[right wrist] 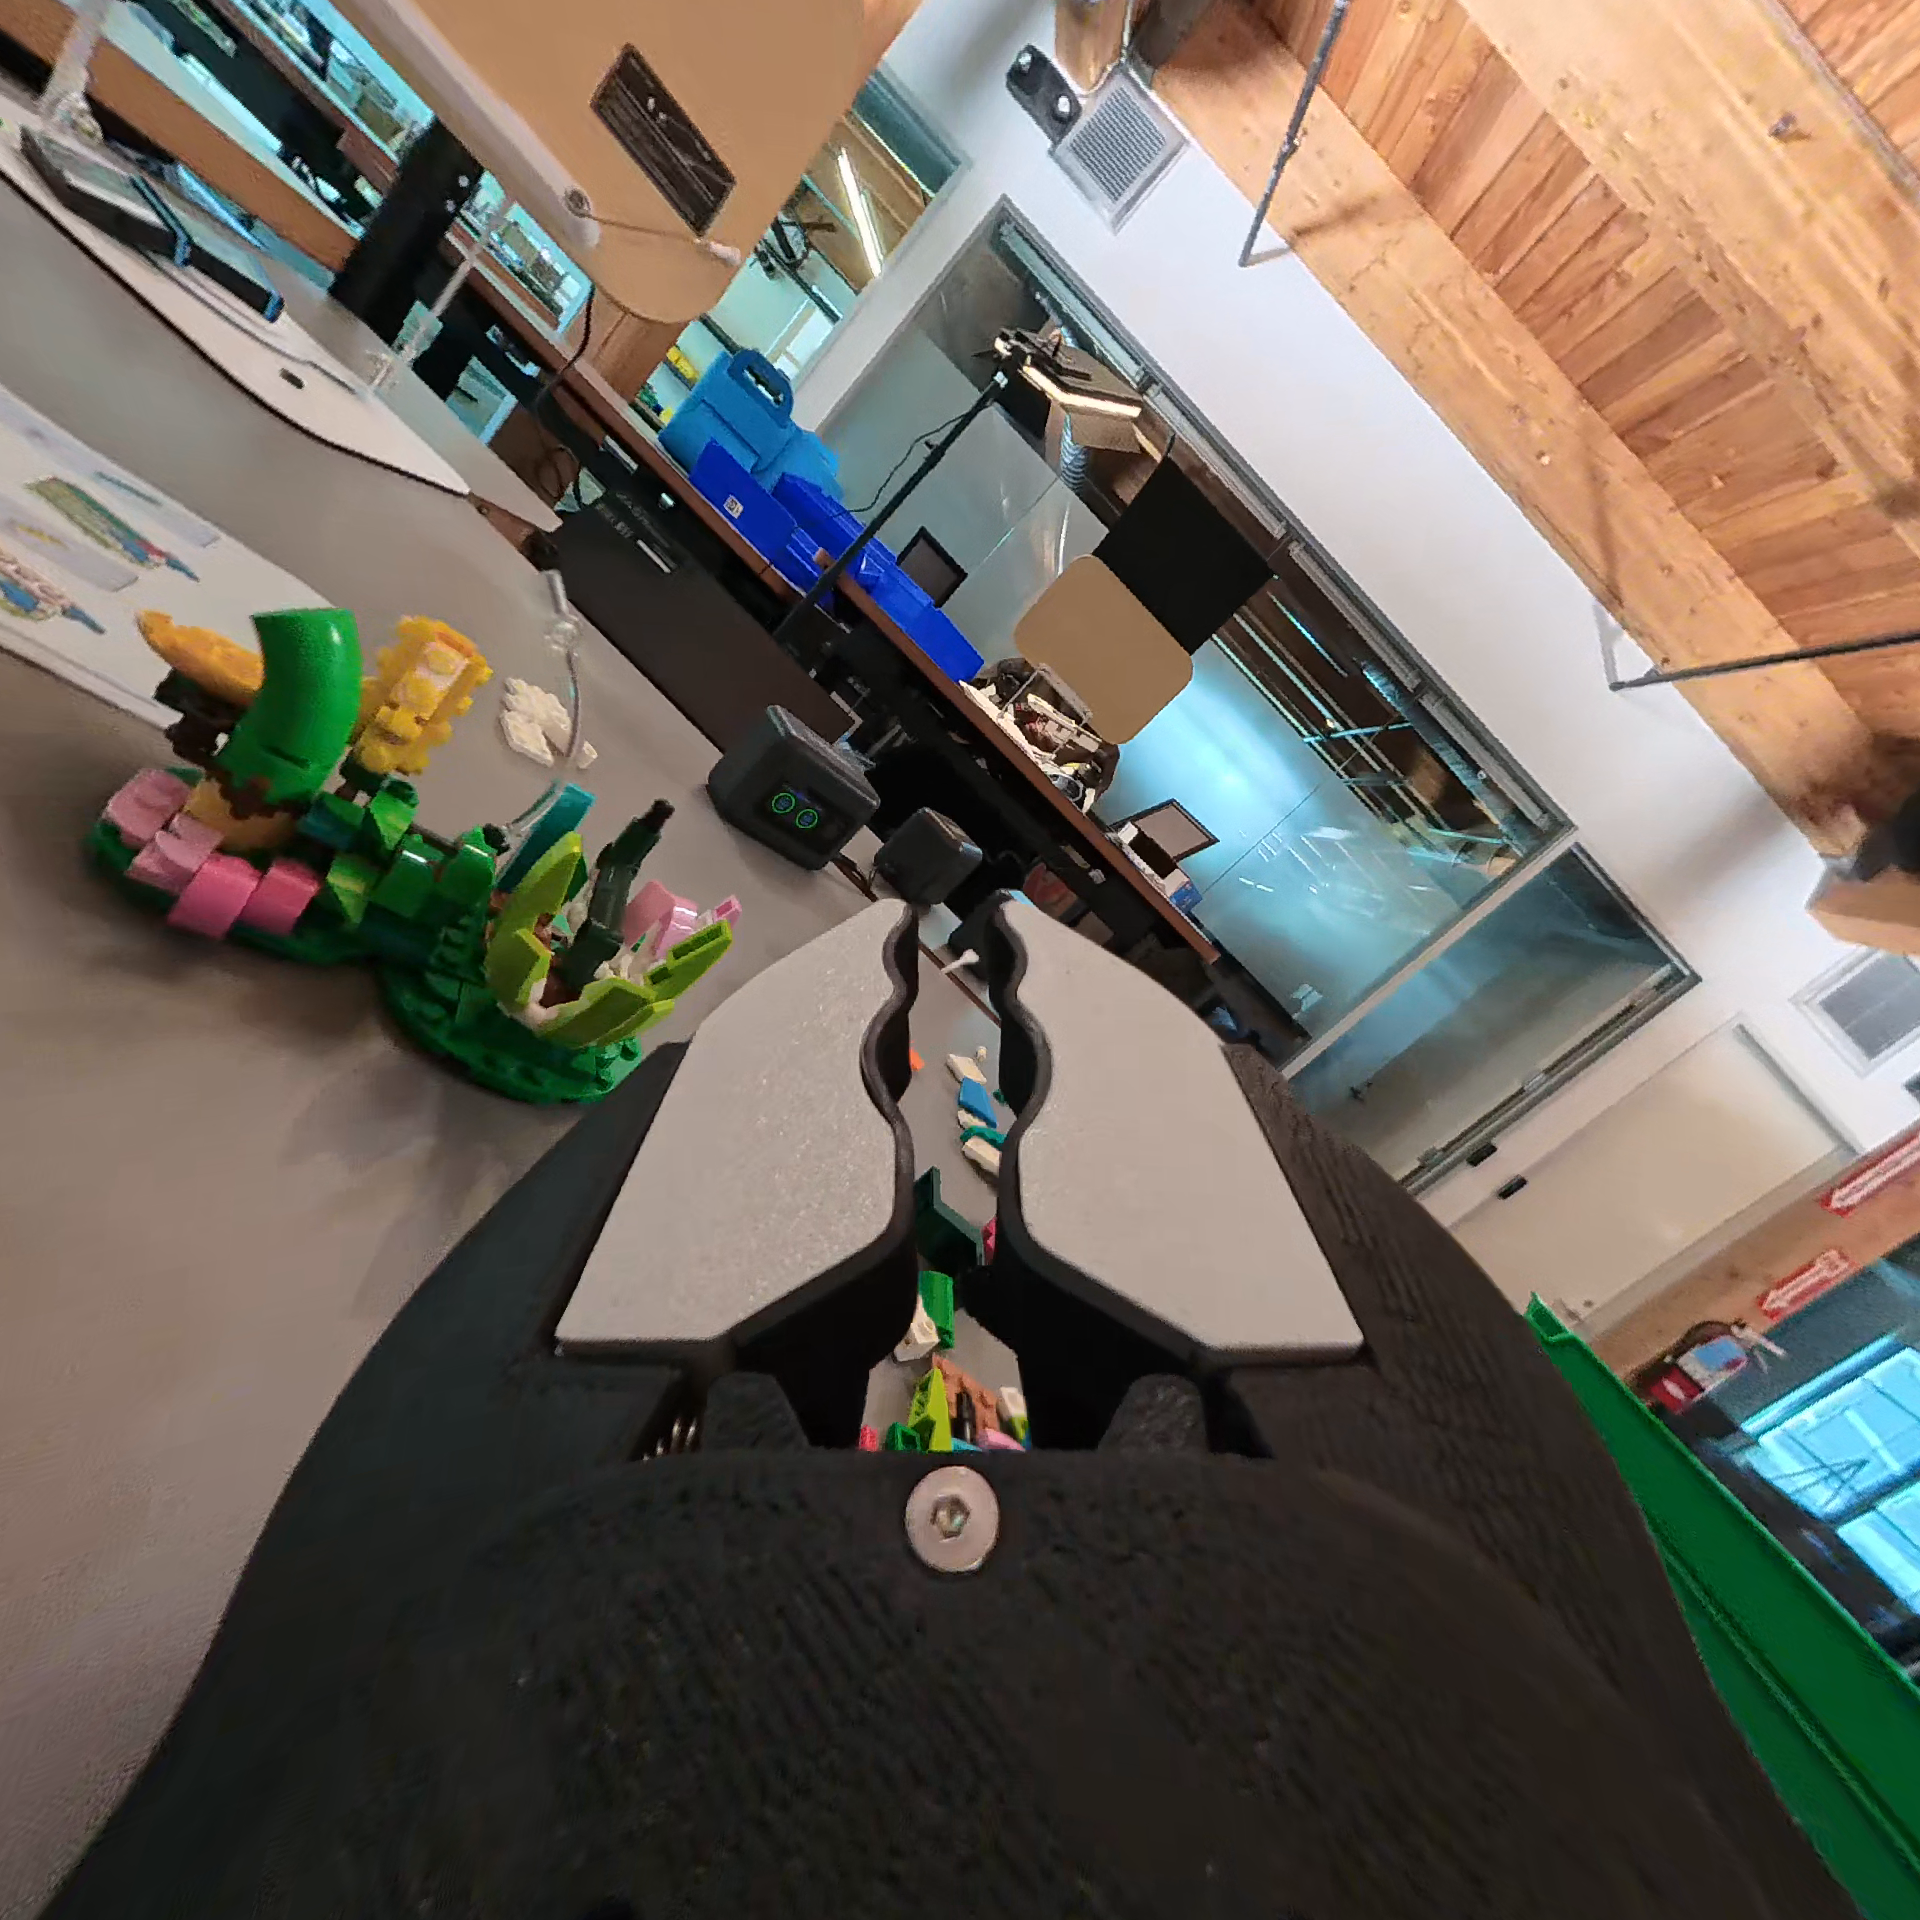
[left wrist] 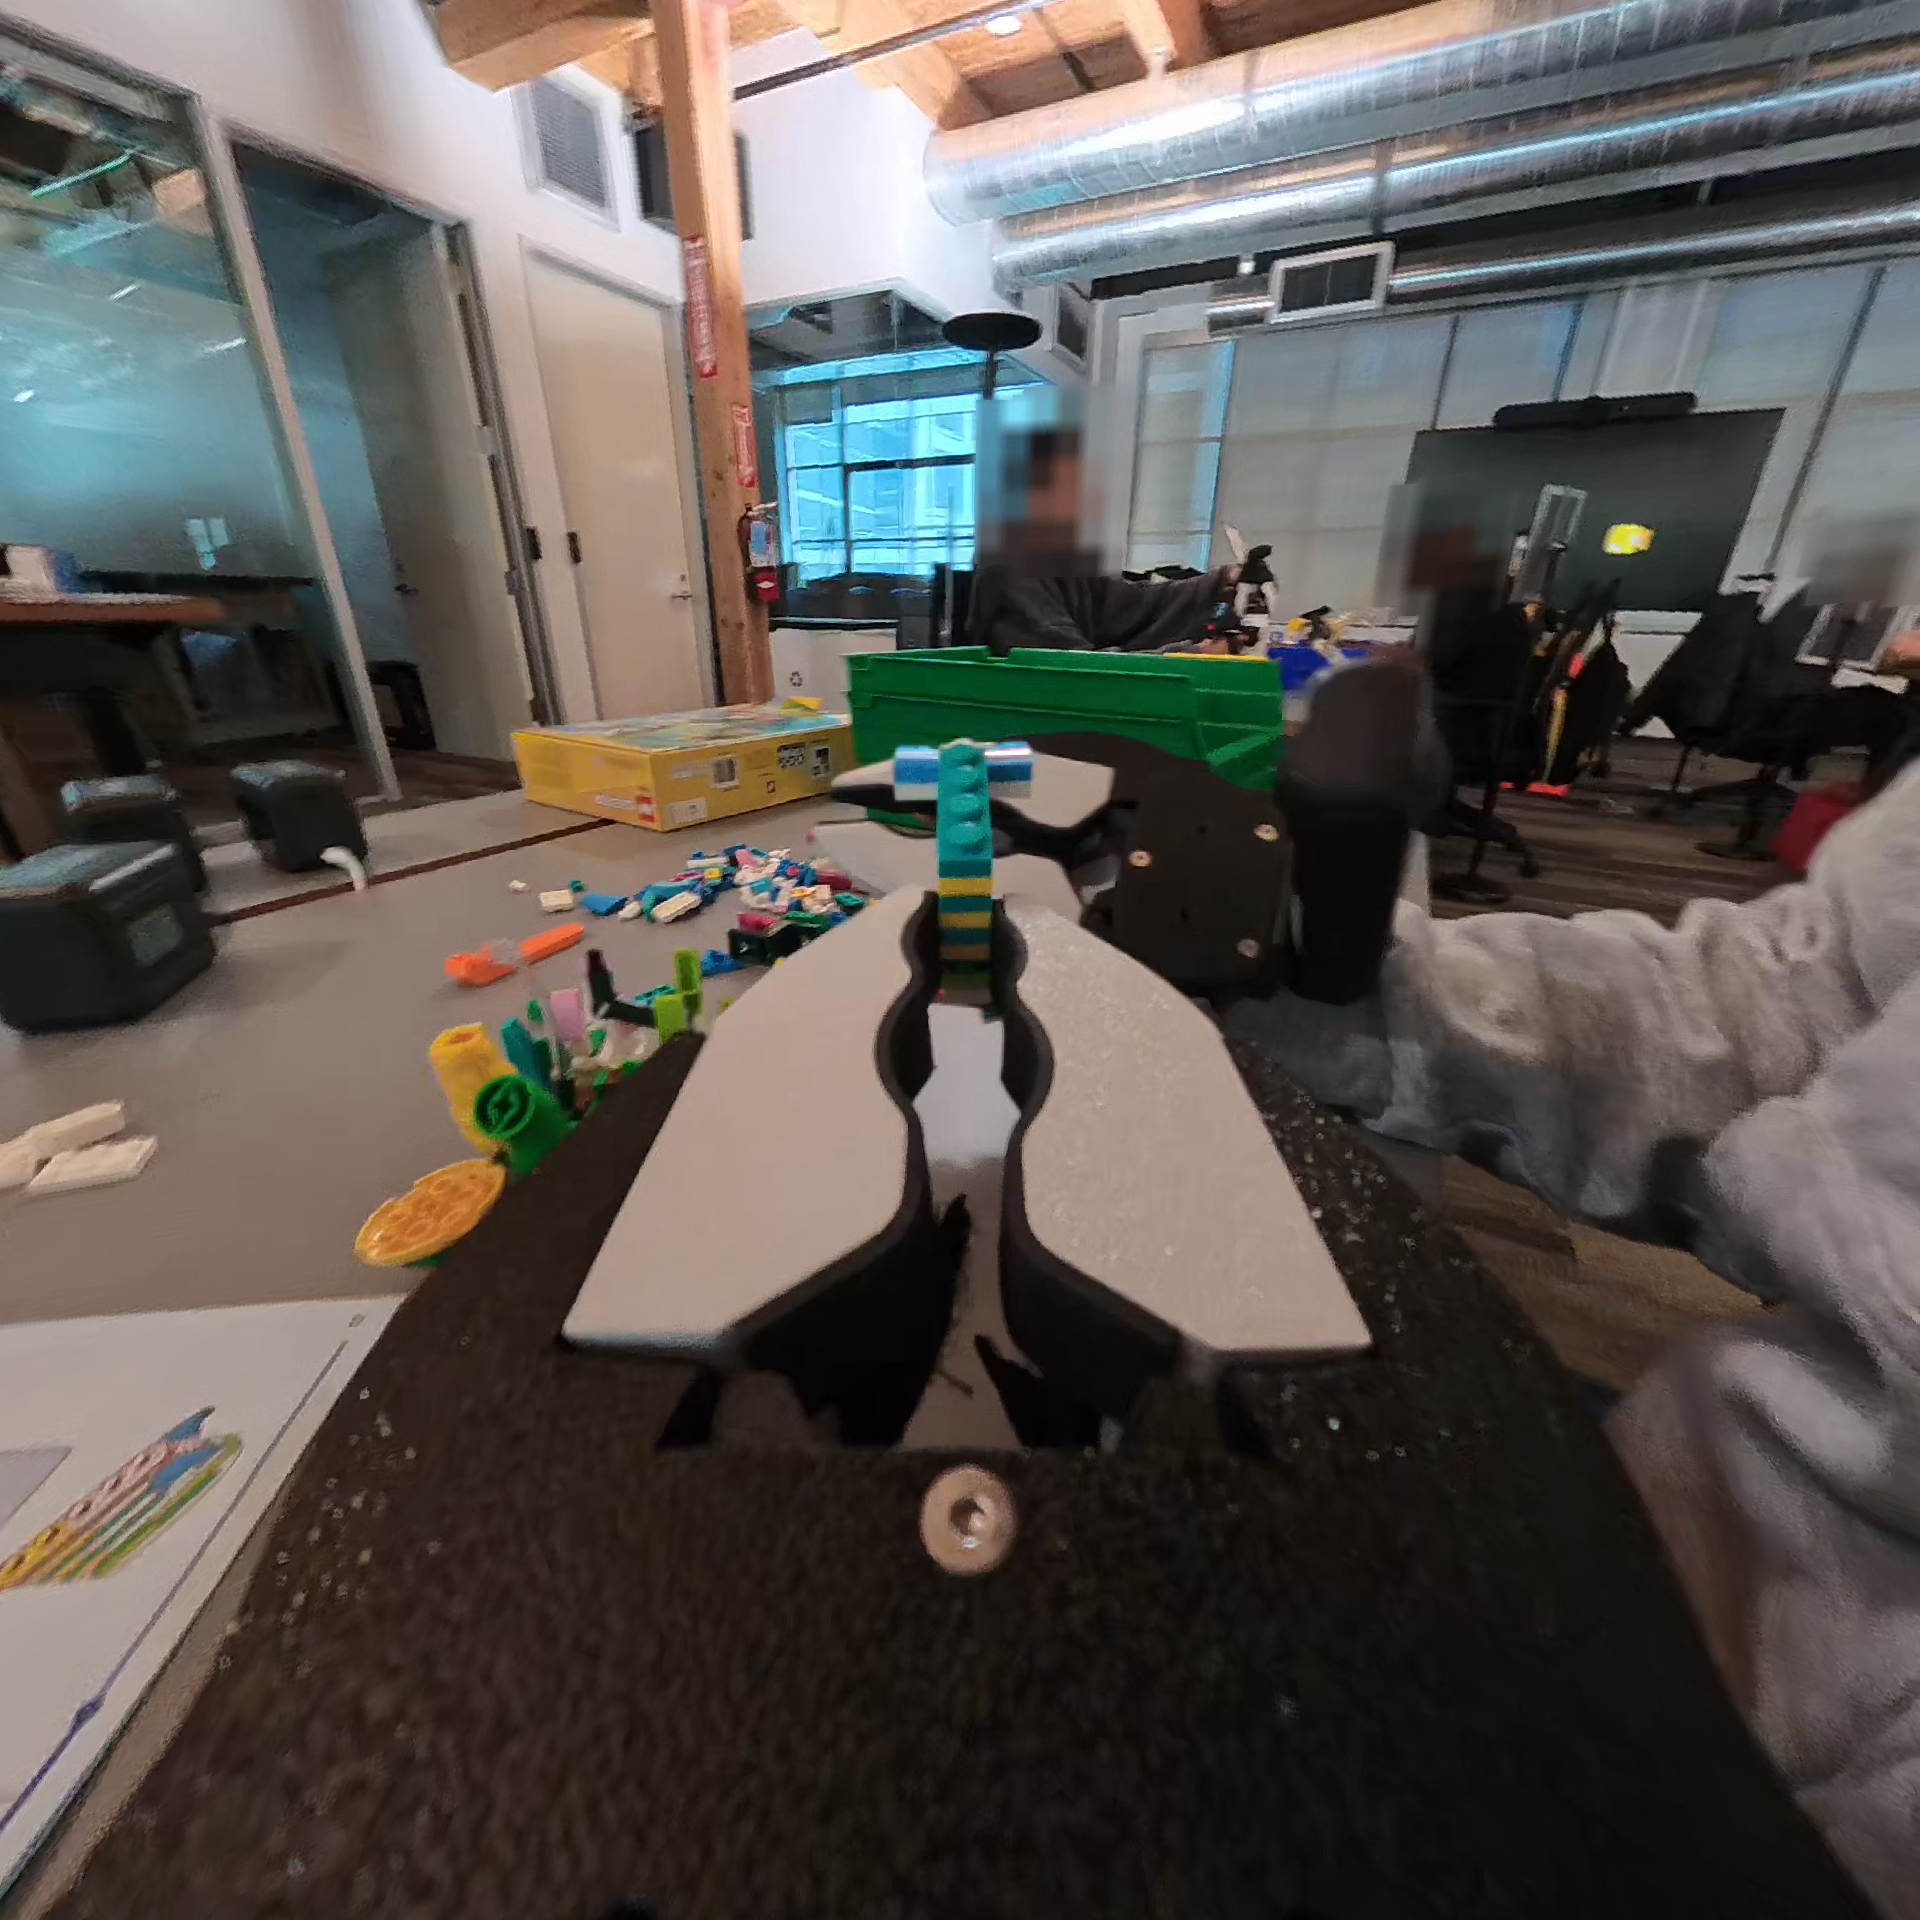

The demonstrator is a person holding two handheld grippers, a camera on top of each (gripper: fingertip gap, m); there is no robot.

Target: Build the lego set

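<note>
The left gripper (left wrist: pixel 966 940) has its jaws drawn narrow, both pads pressed on the lower end of a teal-and-yellow striped brick column (left wrist: pixel 966 894), which stands upright out of the tips. Across the top of that column sits a blue-and-white brick piece (left wrist: pixel 961 774). Just behind the column, the right gripper (left wrist: pixel 935 800) reaches in from the right, its fingers around the blue-and-white piece; motion blur makes it hard to say whether they actually press on it. In its own wrist view, the right gripper (right wrist: pixel 956 935) shows its jaws narrow with only a slim gap at the tips and nothing visible between them.

Left of the column and below it, on the grey table (left wrist: pixel 260 1039), stands a green-and-yellow plant model (left wrist: pixel 499 1101). Beyond that lies an orange tool (left wrist: pixel 514 951), then a scatter of loose bricks (left wrist: pixel 748 894). Farther left of the column rests a yellow box (left wrist: pixel 675 769), and directly behind the column a green bin (left wrist: pixel 1060 696). A grey sleeve (left wrist: pixel 1662 1039) enters to the column's right.
</note>
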